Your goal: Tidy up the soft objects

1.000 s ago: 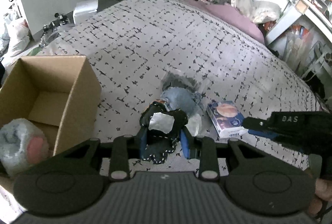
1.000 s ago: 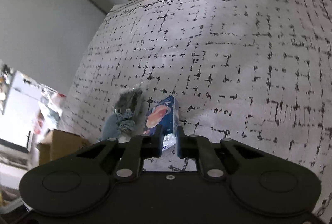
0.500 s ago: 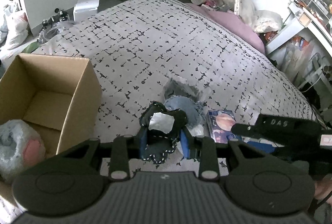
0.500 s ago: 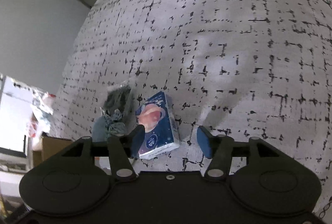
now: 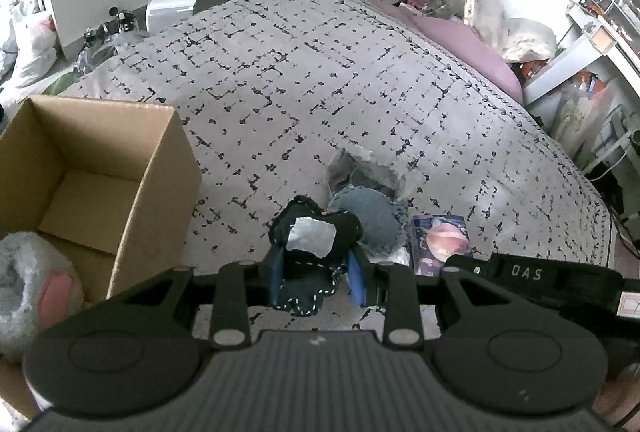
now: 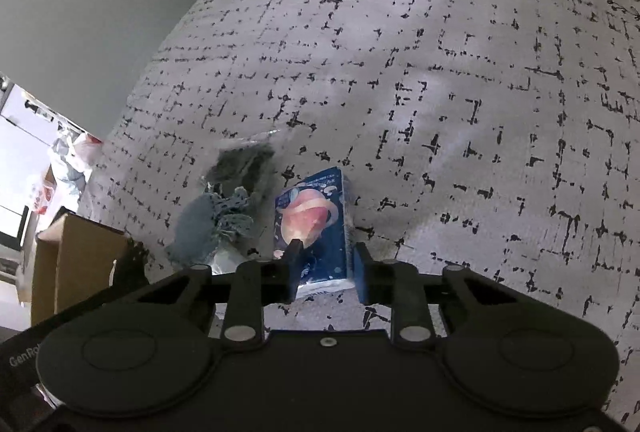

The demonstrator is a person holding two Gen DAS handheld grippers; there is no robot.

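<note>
My left gripper (image 5: 318, 282) is shut on a black stitched fabric piece (image 5: 314, 248) with a silver patch, held above the bedspread. My right gripper (image 6: 325, 274) has its fingers around a blue tissue pack (image 6: 314, 228) with a peach picture, and they touch its sides. The pack also shows in the left wrist view (image 5: 442, 238), with the right gripper's black body (image 5: 532, 282) over it. A blue-grey frayed cloth (image 5: 370, 218) and a dark item in a clear bag (image 5: 360, 172) lie beside the pack on the bed. An open cardboard box (image 5: 96, 168) stands left.
A grey and pink plush (image 5: 36, 284) sits at the box's near corner. The patterned bedspread (image 5: 320, 72) stretches far ahead. A purple pillow (image 5: 468, 44) and bottles lie at the head. Shelves (image 5: 600, 32) stand on the right, bags on the floor left.
My right gripper opened half a second ago and has now closed in on the tissue pack. My left gripper kept its hold on the black piece and lifted slightly.
</note>
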